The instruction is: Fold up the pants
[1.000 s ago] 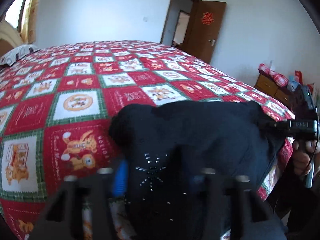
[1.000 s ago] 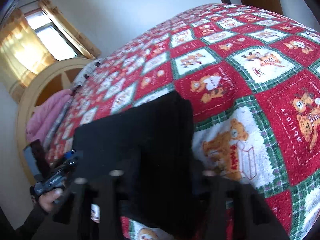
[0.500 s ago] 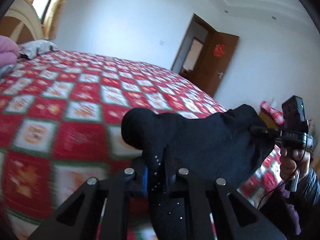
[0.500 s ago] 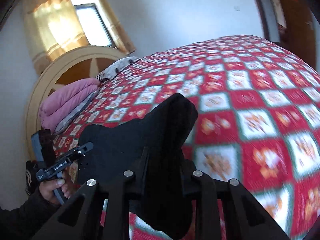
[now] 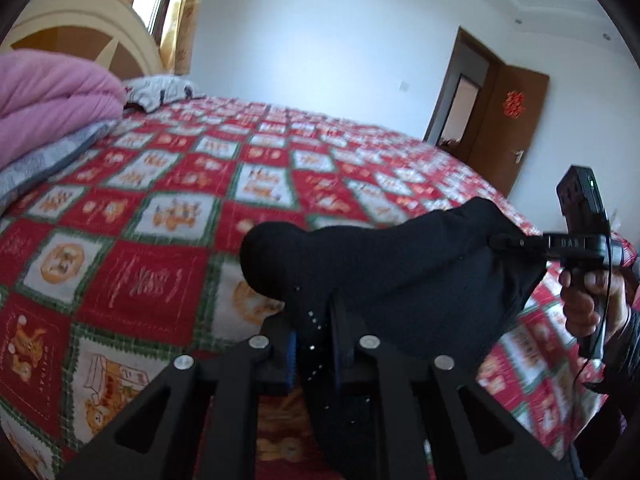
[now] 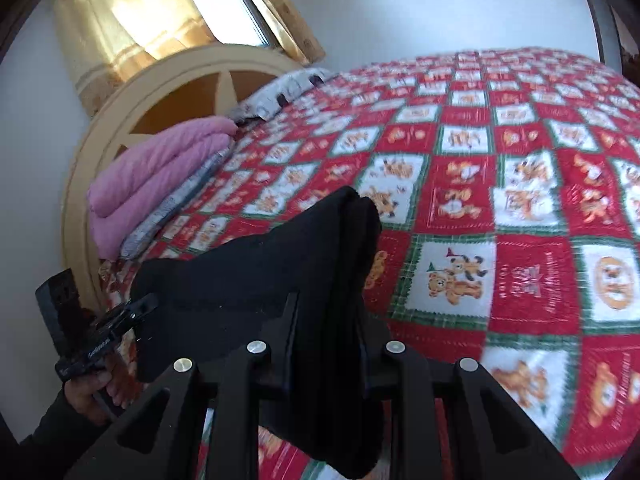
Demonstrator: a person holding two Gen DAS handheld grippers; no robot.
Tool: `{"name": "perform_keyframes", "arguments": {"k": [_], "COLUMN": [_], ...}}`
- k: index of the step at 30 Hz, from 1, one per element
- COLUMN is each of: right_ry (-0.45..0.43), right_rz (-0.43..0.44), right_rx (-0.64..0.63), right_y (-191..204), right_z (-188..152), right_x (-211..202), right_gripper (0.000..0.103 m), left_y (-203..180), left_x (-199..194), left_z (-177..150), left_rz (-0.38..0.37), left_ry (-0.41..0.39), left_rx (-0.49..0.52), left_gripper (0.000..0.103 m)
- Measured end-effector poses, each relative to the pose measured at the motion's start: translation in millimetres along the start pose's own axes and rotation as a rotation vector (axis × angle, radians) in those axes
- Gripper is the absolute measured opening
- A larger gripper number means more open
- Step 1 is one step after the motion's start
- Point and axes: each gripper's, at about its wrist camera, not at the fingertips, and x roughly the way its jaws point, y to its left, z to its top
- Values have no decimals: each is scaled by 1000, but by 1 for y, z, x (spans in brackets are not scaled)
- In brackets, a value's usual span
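2 grippers, left gripper point(image 5: 314, 344) and right gripper point(image 6: 326, 344), clamped on the black knit pants point(image 5: 400, 276), have lifted them clear of the red checked bedspread point(image 5: 160, 240), ready for folding over.

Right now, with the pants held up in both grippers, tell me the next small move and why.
Probably carry the pants forward and lower them onto the bed. The left gripper and right gripper each pinch black cloth, which hangs bunched between them, above the quilt rather than flat on it.
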Motion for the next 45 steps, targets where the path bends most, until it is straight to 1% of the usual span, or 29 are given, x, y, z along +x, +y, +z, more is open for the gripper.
{"name": "perform_keyframes", "arguments": {"k": [1, 2, 3, 4, 5, 6, 7, 8, 9, 10, 12, 14, 18, 22, 25, 29, 34, 38, 41, 42, 45], "right_ry": [12, 22, 34, 47, 57, 69, 76, 80, 80, 77, 70, 63, 24, 1, -37, -97, -143, -180, -203, -211, -246], "right_rz": [-6, -10, -16, -22, -23, -28, -41, -52, -48, -41, -33, -59, -120, -152, -195, -213, -207, -223, -245, -250, -256], "right_rx": [15, 30, 53, 79, 101, 130, 146, 156, 169, 185, 202, 190, 166, 195, 197, 150, 92, 46, 1, -13, -60], "right_y": [-5, -11, -18, -26, -34, -43, -49, -57, -62, -66, -68, -64, -60, -67, -61, -39, -6, 25, 48, 55, 77], "right_z": [1, 0, -1, -3, -4, -6, -9, -13, -16, -18, -19, -19, -23, -30, -35, -50, -73, -93, -106, -110, -122], "right_x": [9, 14, 21, 25, 28, 31, 32, 32, 33, 33, 31, 26, 7, -11, -31, -60, -81, -101, -117, -121, -140], "right_gripper": [25, 26, 29, 30, 37, 46, 48, 54, 58, 58, 58, 59, 59, 59, 59, 60, 60, 60, 60, 60, 62], "left_y": [3, 4, 5, 5, 6, 7, 7, 7, 5, 5, 2, 1, 5, 5, 1, -6, -18, -31, -44, -48, -61], "left_x": [1, 7, 7, 9, 10, 11, 10, 10, 9, 9, 7, 3, -3, -12, -25, -40, -54, -73, -89, -94, -110], "left_z": [-4, -9, -10, -14, -16, -18, -18, -18, -18, -18, -18, -20, -26, -29, -31, -35, -38, -39, -41, -42, -44], "left_rz": [7, 36, 61, 89, 98, 99, 100, 109, 129, 142, 170, 188, 195, 209, 213, 209, 211, 196, 189, 187, 179], "left_ry": [11, 26, 35, 38, 38, 42, 42, 43, 44, 44, 48, 52, 60, 66, 57, 43, 26, -8, -42, -52, -83], "left_rx": [-4, -7, -7, -8, -11, -15, -18, -17, -13, -9, 0, 2, -27, -43, -48, -47, -46, -51, -35, -25, -3], "left_gripper": [28, 43, 53, 67, 72, 73, 74, 77, 79, 81, 82, 82, 82, 82, 82, 82, 82, 82, 82, 82, 90]}}
